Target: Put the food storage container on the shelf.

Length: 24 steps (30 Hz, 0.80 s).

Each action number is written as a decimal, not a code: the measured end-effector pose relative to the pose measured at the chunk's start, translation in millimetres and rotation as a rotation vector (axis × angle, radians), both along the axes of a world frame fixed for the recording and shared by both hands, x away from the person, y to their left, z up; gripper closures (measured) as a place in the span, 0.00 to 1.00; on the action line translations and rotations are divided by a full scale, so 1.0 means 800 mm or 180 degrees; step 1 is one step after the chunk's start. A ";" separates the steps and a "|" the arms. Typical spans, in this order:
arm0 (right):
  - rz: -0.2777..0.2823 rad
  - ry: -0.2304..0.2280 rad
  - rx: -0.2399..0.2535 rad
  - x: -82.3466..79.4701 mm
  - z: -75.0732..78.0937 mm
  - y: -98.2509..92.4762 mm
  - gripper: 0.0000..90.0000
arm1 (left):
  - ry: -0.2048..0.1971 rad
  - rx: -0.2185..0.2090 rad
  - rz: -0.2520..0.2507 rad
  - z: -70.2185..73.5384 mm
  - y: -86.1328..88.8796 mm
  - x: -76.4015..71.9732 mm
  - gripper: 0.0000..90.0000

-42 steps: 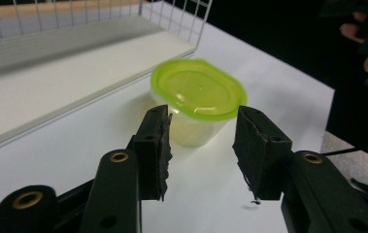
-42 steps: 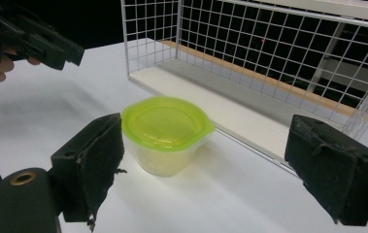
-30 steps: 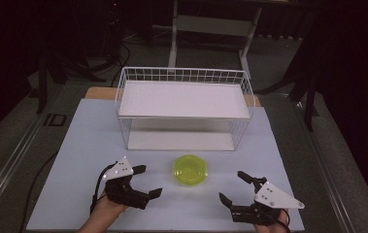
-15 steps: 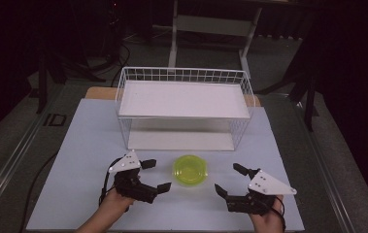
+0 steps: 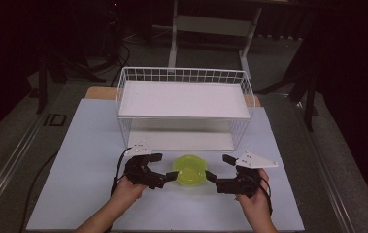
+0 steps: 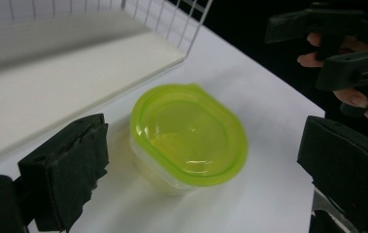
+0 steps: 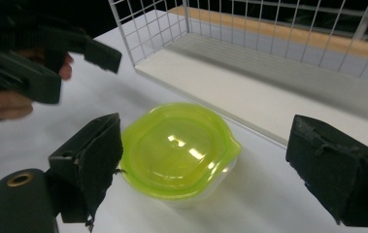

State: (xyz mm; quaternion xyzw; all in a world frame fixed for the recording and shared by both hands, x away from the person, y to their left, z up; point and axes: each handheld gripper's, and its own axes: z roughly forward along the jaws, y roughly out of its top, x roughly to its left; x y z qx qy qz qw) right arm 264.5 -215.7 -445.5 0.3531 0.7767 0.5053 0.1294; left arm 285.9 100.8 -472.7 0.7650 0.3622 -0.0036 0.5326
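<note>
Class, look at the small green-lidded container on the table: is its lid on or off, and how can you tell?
On. The green lid sits flat over the clear container, its rim covering the top edge all round in both gripper views.

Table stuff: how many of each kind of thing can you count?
Green-lidded container: 1
White wire basket shelf: 1
Hand-held grippers: 2, the left hand-held gripper and the right hand-held gripper
Total: 4
</note>
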 end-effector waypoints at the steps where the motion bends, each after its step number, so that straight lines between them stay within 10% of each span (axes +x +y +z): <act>1: 0.0017 0.0064 0.0037 0.004 -0.003 0.001 0.13 | 0.0066 -0.0023 0.0019 -0.003 -0.001 0.003 0.06; 24: -0.0454 0.1041 0.0049 0.052 -0.053 0.018 0.48 | 0.0848 0.0072 0.0376 -0.037 -0.021 0.026 0.46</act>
